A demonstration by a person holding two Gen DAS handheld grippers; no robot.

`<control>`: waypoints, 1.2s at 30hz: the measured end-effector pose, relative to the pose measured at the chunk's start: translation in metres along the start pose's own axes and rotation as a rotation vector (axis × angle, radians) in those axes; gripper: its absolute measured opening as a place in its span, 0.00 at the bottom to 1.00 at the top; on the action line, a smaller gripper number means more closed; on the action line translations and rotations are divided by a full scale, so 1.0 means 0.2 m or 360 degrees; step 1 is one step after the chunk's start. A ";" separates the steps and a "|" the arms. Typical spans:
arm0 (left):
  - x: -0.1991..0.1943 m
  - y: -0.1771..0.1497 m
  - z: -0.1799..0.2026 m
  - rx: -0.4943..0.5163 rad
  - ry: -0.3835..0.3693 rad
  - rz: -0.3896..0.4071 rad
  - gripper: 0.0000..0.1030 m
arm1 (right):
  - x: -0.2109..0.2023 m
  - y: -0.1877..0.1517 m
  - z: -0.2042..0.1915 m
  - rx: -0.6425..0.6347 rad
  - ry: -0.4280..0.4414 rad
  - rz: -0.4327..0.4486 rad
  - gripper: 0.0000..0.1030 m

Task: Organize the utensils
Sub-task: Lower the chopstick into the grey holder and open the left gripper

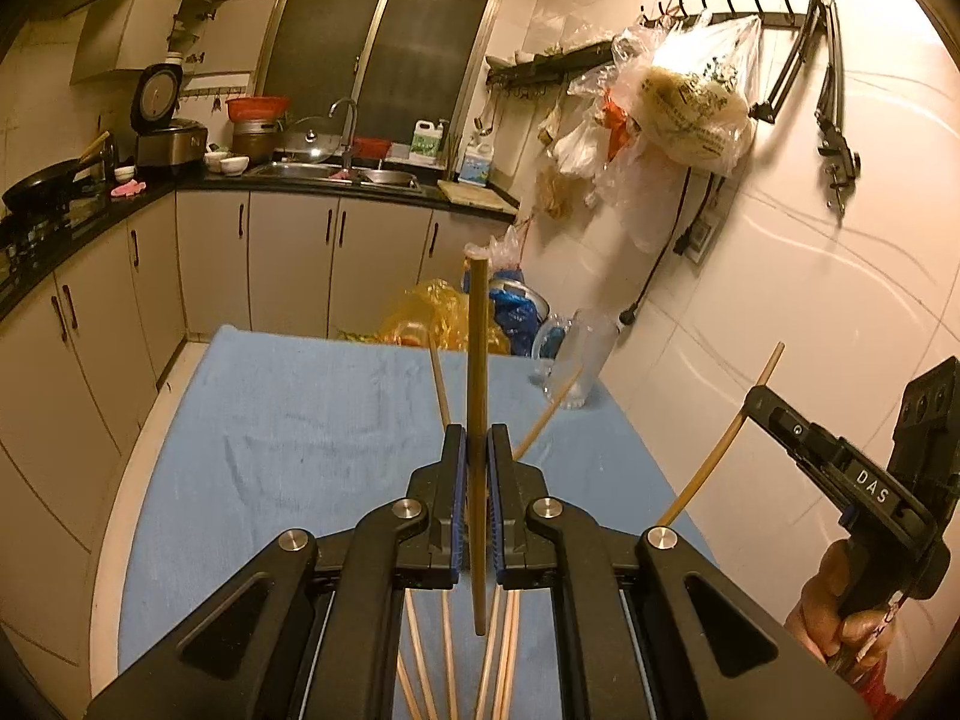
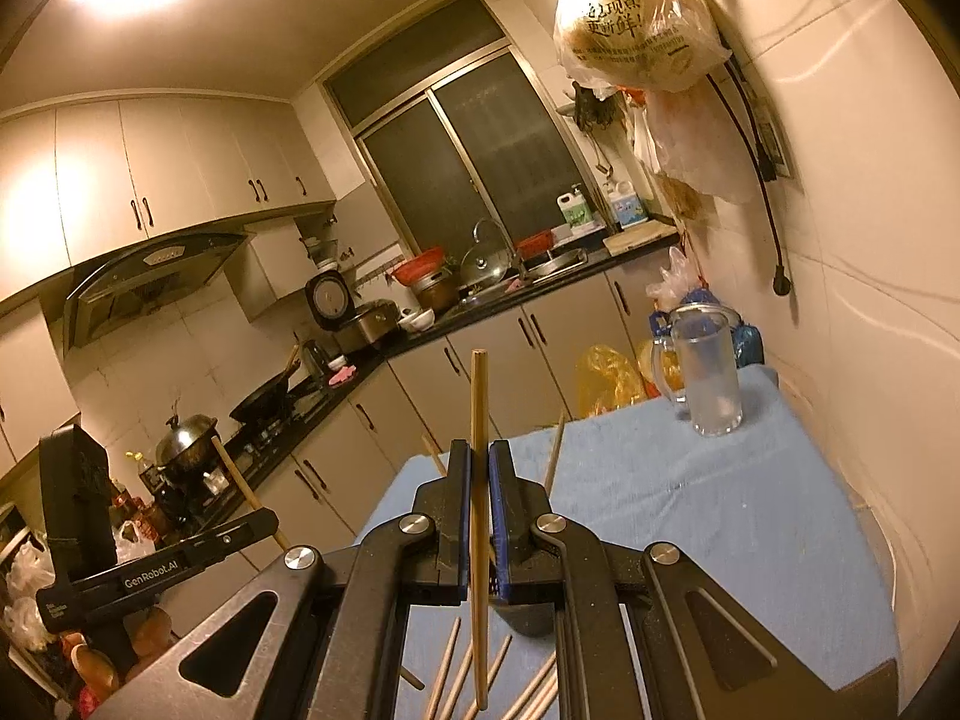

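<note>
The left gripper [image 1: 477,450] has its jaws pressed together on one chopstick [image 1: 477,396], which stands nearly upright through them, its top above the jaws and its lower end hanging below. The right gripper [image 2: 479,474] is likewise clamped on a second chopstick [image 2: 478,420], also close to upright, sticking out above and below the jaws. Both held sticks are clear of the table [image 1: 288,420], which is covered with a blue cloth. On that cloth, at the near edge under the grippers, lie the loose chopsticks [image 1: 447,678], fanned out and partly hidden by the gripper frames; a few more slant up behind the jaws. In the left wrist view the right gripper shows at the right edge, held by a hand [image 1: 852,618], with its stick crossing the jaw tip. In the right wrist view the left gripper shows at the lower left, also with a stick through its tip. A clear glass mug [image 2: 708,372] stands upright on the far right corner of the table, near the wall, well apart from the loose sticks. Beyond the far edge sit plastic bags [image 1: 432,312], yellow and blue. More bags [image 1: 690,108] hang from hooks on the right wall.
</note>
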State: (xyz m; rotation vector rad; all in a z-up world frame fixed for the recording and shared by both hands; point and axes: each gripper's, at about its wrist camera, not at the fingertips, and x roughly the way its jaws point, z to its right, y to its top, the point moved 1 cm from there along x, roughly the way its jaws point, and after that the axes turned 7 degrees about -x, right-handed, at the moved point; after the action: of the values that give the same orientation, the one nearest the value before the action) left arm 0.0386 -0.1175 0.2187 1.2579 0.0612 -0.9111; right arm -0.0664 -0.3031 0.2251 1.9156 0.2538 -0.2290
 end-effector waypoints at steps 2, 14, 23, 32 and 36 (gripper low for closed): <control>0.01 0.04 0.01 -0.0007 0.0003 0.0018 0.06 | 0.02 0.03 0.01 0.0008 -0.0008 0.0012 0.06; 0.19 0.24 0.02 -0.0088 -0.0011 0.0055 0.06 | 0.21 0.19 0.06 0.0050 -0.0058 0.0050 0.06; 0.37 0.29 -0.04 -0.0157 -0.0009 0.0050 0.06 | 0.39 0.23 0.11 0.0040 -0.0119 0.0043 0.06; 0.54 0.19 -0.08 -0.0175 -0.0009 -0.0046 0.06 | 0.56 0.13 0.17 0.0061 -0.0138 -0.0056 0.06; 0.60 0.12 -0.08 -0.0159 -0.0007 -0.0101 0.06 | 0.61 0.06 0.18 0.0064 -0.0136 -0.0126 0.06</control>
State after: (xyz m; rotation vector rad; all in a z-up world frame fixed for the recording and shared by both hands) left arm 0.1402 -0.1699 0.1717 1.1665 0.1419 -0.9543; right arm 0.0533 -0.3322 0.1896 1.9321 0.2696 -0.3701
